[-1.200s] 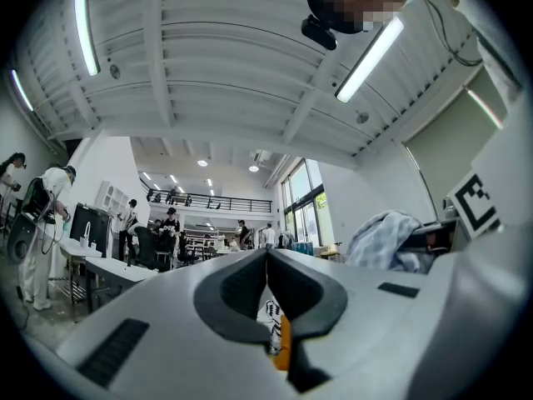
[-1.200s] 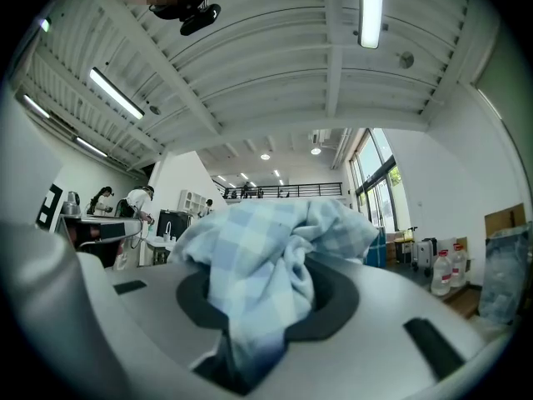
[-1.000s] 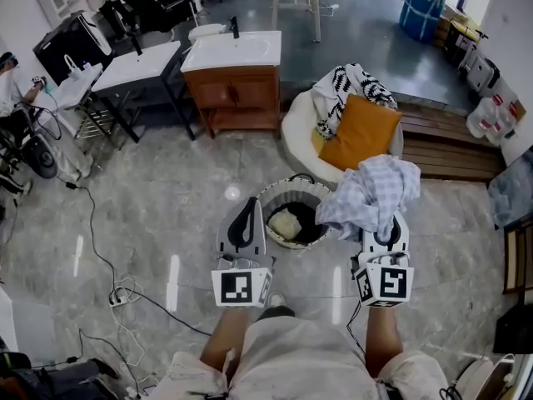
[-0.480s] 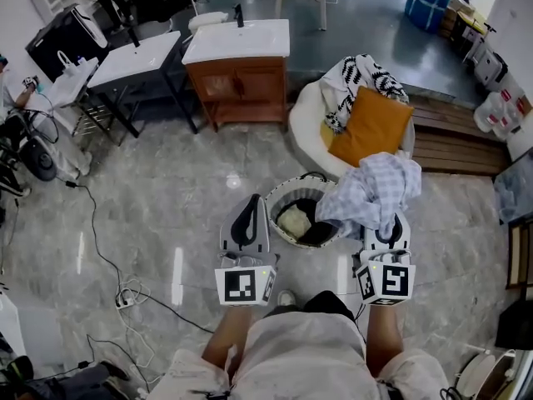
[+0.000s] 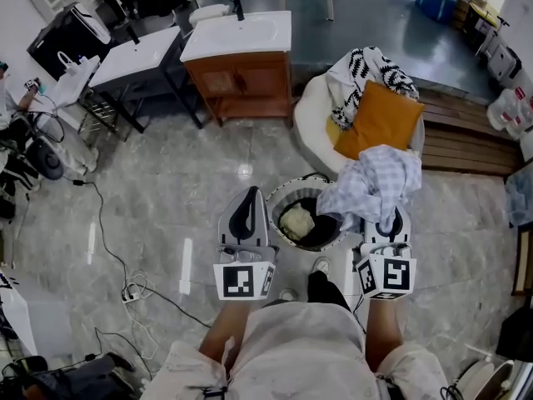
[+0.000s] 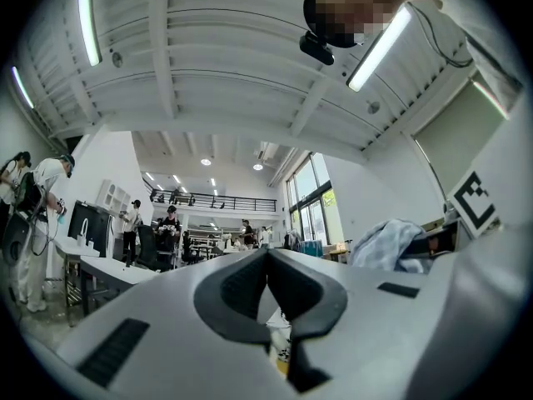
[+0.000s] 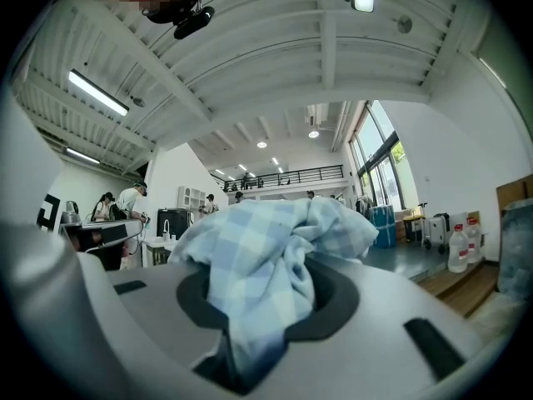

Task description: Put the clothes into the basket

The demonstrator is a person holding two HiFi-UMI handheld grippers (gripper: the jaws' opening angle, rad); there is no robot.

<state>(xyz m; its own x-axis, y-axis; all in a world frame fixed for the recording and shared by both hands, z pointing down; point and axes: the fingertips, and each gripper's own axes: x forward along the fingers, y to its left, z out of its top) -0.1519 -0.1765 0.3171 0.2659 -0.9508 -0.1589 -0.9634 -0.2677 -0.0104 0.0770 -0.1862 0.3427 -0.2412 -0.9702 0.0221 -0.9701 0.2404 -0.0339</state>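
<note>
A light blue checked cloth (image 5: 371, 187) hangs bunched from my right gripper (image 5: 386, 220), which is shut on it just right of the basket. In the right gripper view the checked cloth (image 7: 265, 257) fills the gap between the jaws of the right gripper (image 7: 262, 307). The round woven basket (image 5: 278, 197) stands on the floor between my two grippers. It holds a cream cloth (image 5: 296, 222) and a dark one (image 5: 323, 231). My left gripper (image 5: 247, 195) is level at the basket's left rim, shut with nothing in it, and the left gripper (image 6: 266, 254) shows its tips touching.
Behind the basket, a white round seat (image 5: 310, 115) carries an orange cushion (image 5: 381, 120) and a black-and-white patterned cloth (image 5: 369, 72). There is a wooden sink cabinet (image 5: 246, 84) at the back, a wooden bench (image 5: 468, 142) on the right and cables (image 5: 127, 292) on the floor at left.
Both grippers have come forward to the basket, which now lies between them. The checked cloth stays in the right gripper; the left stays shut.
</note>
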